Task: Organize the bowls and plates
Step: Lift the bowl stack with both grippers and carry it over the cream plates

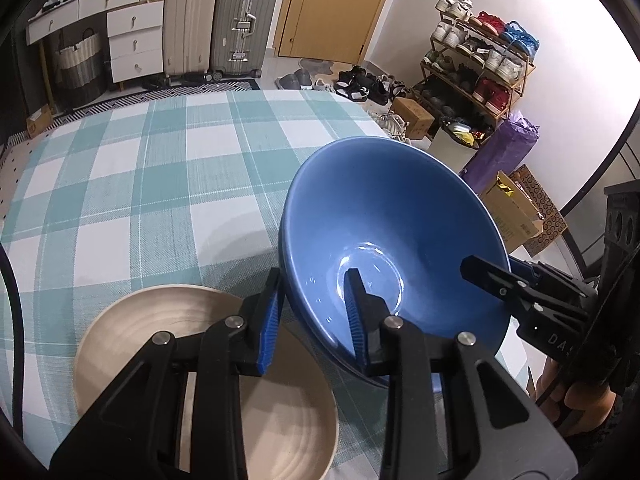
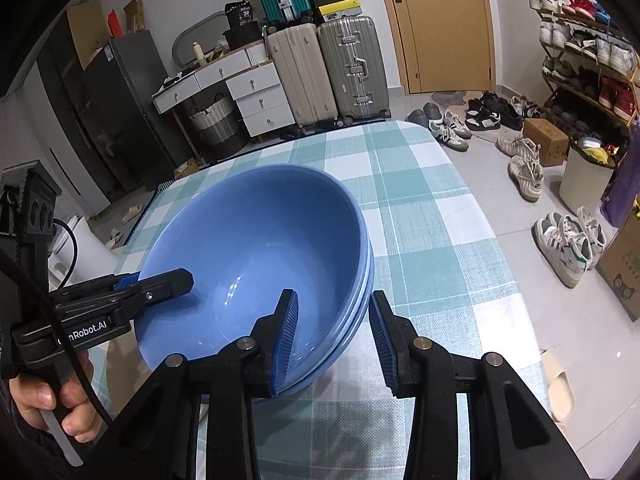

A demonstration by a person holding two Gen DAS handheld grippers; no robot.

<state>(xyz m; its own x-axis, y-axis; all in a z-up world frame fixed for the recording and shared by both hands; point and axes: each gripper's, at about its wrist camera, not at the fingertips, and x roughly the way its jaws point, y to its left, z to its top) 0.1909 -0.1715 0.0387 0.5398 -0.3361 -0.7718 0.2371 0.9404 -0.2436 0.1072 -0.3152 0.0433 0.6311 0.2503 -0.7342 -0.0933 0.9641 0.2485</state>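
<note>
"Where were the bowls when you paused?"

"The stack of blue bowls (image 1: 380, 208) filled the lower right of the left wrist view. It sat on the checked cloth of the worktop (image 1: 140, 180), and its near edge overlapped the beige plate (image 1: 120, 340) at the lower left. In the right wrist view I counted several nested rims along the stack's right side."

"And the left tongs?"

"The left tongs (image 1: 314, 276) were clenched on the rim, one pad inside the top bowl and the other against the outer wall. In the right wrist view I saw the same grip at the left edge. A black finger lay over the rim, and my hand (image 2: 48, 404) was wrapped round the handle below it."

"The right tongs?"

"The right tongs (image 2: 334, 296) straddled the opposite rim, at the lower middle of their own view. One pad was inside the bowl and one outside. A sliver of cloth showed between the outer pad and the stack, so I couldn't tell whether they were gripping."

"Was the stack level?"

"It looked tipped in both views, but with the fisheye I couldn't tell."
</note>
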